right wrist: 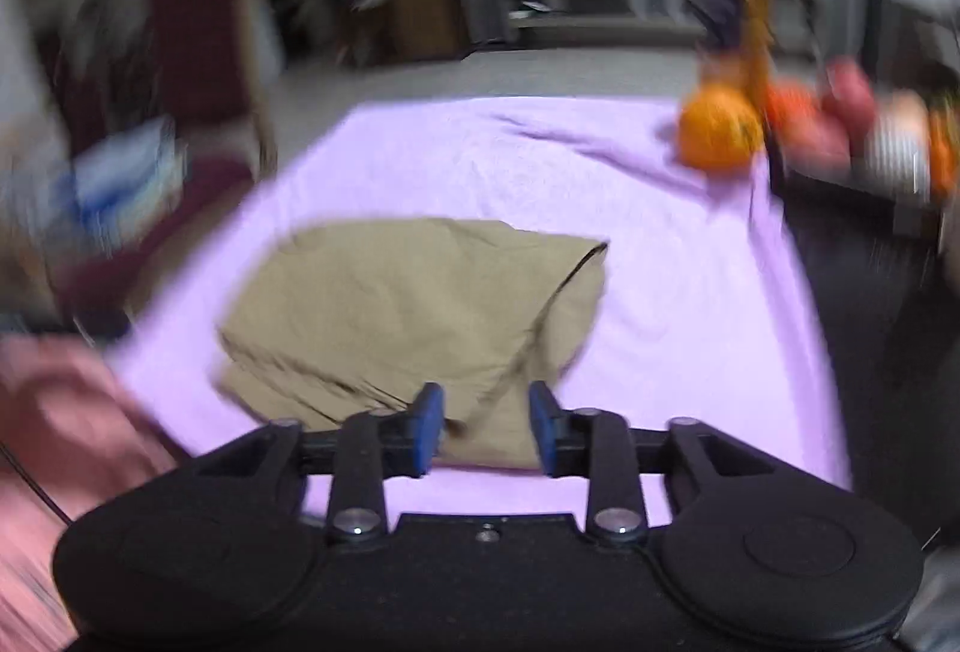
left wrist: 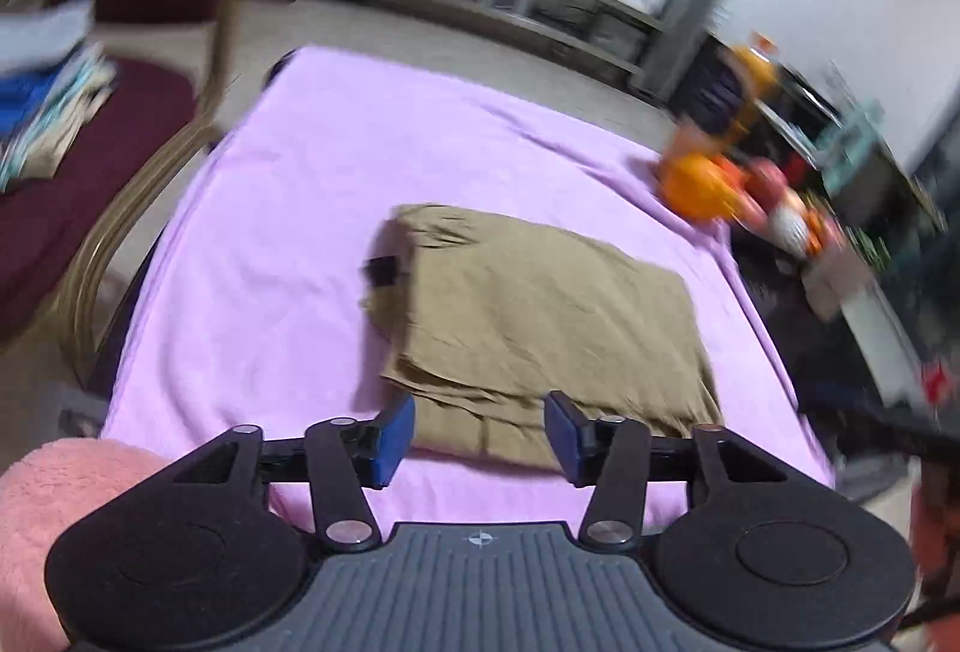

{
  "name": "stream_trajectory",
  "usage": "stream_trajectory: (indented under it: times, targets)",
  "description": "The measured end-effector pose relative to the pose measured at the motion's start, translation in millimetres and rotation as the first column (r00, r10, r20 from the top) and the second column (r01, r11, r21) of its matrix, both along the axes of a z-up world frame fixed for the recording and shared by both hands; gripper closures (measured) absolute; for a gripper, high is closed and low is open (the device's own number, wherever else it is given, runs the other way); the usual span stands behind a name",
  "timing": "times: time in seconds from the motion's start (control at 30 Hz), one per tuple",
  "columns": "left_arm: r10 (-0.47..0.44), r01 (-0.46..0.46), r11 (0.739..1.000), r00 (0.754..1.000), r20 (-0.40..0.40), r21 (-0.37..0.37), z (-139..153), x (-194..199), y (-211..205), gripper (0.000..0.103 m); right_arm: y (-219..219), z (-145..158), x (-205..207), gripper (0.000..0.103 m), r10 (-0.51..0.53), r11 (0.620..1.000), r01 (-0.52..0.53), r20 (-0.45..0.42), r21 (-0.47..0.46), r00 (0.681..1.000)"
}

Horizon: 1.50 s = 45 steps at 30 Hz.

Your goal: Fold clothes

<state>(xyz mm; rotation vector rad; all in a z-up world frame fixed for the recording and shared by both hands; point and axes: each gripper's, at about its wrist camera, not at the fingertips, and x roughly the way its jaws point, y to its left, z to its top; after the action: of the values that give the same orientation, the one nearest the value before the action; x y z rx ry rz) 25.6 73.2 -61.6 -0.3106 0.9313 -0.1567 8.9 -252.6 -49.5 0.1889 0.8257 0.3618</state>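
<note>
A folded tan garment (left wrist: 540,316) lies on a lilac cloth (left wrist: 288,208) that covers the table. My left gripper (left wrist: 480,433) is open and empty, held just above the garment's near edge. In the right wrist view the same tan garment (right wrist: 408,304) lies on the lilac cloth (right wrist: 690,292), with one end bulging open on the right. My right gripper (right wrist: 486,427) is open, its blue pads (right wrist: 429,427) on either side of the garment's near corner, nothing pinched. Both views are blurred by motion.
An orange plush toy (left wrist: 696,184) and colourful toys (left wrist: 780,208) sit at the table's far right corner; the plush also shows in the right wrist view (right wrist: 717,130). A dark red chair (left wrist: 84,160) with stacked clothes (left wrist: 48,82) stands left. Pink fabric (left wrist: 42,520) lies near left.
</note>
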Motion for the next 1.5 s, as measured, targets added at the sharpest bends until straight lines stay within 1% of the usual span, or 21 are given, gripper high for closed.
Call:
stream_trajectory:
  times: [0.07,0.2,0.27,0.33,0.43,0.5,0.6,0.7,0.73,0.77,0.87,0.97,1.0,1.07,1.13,1.2,1.23,1.33,1.4,1.43,1.5]
  targets:
    - [0.042,-0.043,0.998,0.999,-0.018,-0.036,-4.1,11.8,10.5,0.031,-5.9,-9.5,5.6,0.055,-0.052,0.987,0.064,-0.085,0.150,0.995]
    - [0.123,-0.129,0.986,0.991,-0.059,-0.104,-12.2,35.5,31.4,0.031,-11.9,-33.7,16.7,0.055,-0.136,0.934,0.203,-0.233,0.294,0.963]
    - [0.162,-0.173,0.975,0.983,-0.082,-0.137,-16.2,47.3,41.9,0.031,-18.3,-46.6,21.5,0.055,-0.160,0.889,0.271,-0.304,0.370,0.939]
    - [0.156,-0.172,0.970,0.982,-0.102,-0.171,-26.6,53.2,44.2,0.034,-23.5,-54.7,22.3,0.054,-0.161,0.851,0.309,-0.349,0.425,0.923]
    - [0.125,-0.153,0.961,0.983,-0.131,-0.232,-44.4,58.1,41.9,0.037,-24.4,-57.5,21.5,0.054,-0.175,0.857,0.314,-0.342,0.409,0.923]
    - [0.129,-0.162,0.959,0.980,-0.152,-0.232,-51.6,63.2,43.2,0.040,-24.3,-60.4,22.2,0.054,-0.180,0.857,0.317,-0.341,0.406,0.923]
    - [0.121,-0.161,0.959,0.977,-0.175,-0.235,-58.7,70.8,41.8,0.052,-24.0,-66.5,25.7,0.054,-0.183,0.849,0.325,-0.346,0.416,0.920]
    - [0.101,-0.136,0.972,0.978,-0.181,-0.192,-63.1,74.7,31.6,0.064,-26.6,-73.1,30.6,0.054,-0.195,0.836,0.341,-0.349,0.430,0.917]
    - [0.091,-0.123,0.977,0.979,-0.180,-0.177,-64.1,75.5,27.8,0.072,-27.7,-75.3,32.3,0.054,-0.200,0.831,0.347,-0.350,0.435,0.915]
    - [0.079,-0.108,0.981,0.981,-0.175,-0.161,-64.4,75.9,24.0,0.076,-29.4,-77.6,33.5,0.054,-0.200,0.823,0.353,-0.353,0.445,0.914]
    - [0.066,-0.083,0.991,0.986,-0.154,-0.104,-64.1,76.5,13.9,0.077,-32.4,-87.3,39.2,0.056,-0.195,0.804,0.368,-0.379,0.467,0.905]
    - [0.059,-0.071,0.994,0.988,-0.141,-0.083,-63.3,76.2,9.4,0.081,-32.6,-99.5,46.6,0.060,-0.192,0.794,0.389,-0.415,0.466,0.889]
    - [0.057,-0.068,0.995,0.989,-0.136,-0.079,-62.9,75.6,8.9,0.082,-31.7,-104.2,49.7,0.060,-0.197,0.796,0.399,-0.429,0.455,0.881]
    - [0.055,-0.065,0.995,0.991,-0.122,-0.080,-61.2,73.7,9.3,0.089,-30.5,-111.9,55.9,0.060,-0.205,0.787,0.417,-0.445,0.454,0.872]
    - [0.052,-0.061,0.994,0.993,-0.106,-0.087,-58.3,72.1,9.0,0.093,-27.4,-116.0,61.9,0.061,-0.200,0.782,0.417,-0.447,0.463,0.872]
    - [0.048,-0.056,0.994,0.995,-0.083,-0.099,-54.3,70.0,8.6,0.095,-21.8,-116.2,65.1,0.066,-0.188,0.781,0.404,-0.438,0.476,0.879]
    - [0.047,-0.054,0.993,0.997,-0.066,-0.101,-51.4,68.6,7.9,0.096,-19.0,-116.3,66.6,0.071,-0.181,0.780,0.397,-0.433,0.483,0.883]
    - [0.036,-0.039,0.989,0.999,-0.022,-0.144,-43.2,63.2,10.2,0.097,-8.4,-112.7,66.0,0.072,-0.156,0.795,0.360,-0.409,0.488,0.899]
    - [0.029,-0.030,0.985,1.000,-0.004,-0.173,-39.6,60.2,11.1,0.097,-0.3,-112.2,67.5,0.072,-0.154,0.831,0.343,-0.411,0.439,0.899]
    - [0.031,-0.031,0.984,1.000,-0.004,-0.176,-39.1,59.7,10.6,0.097,0.9,-112.7,67.9,0.072,-0.160,0.830,0.350,-0.417,0.434,0.895]
    - [0.034,-0.034,0.983,0.999,-0.007,-0.182,-38.2,58.3,9.7,0.097,3.3,-113.2,68.5,0.084,-0.172,0.830,0.364,-0.428,0.423,0.887]
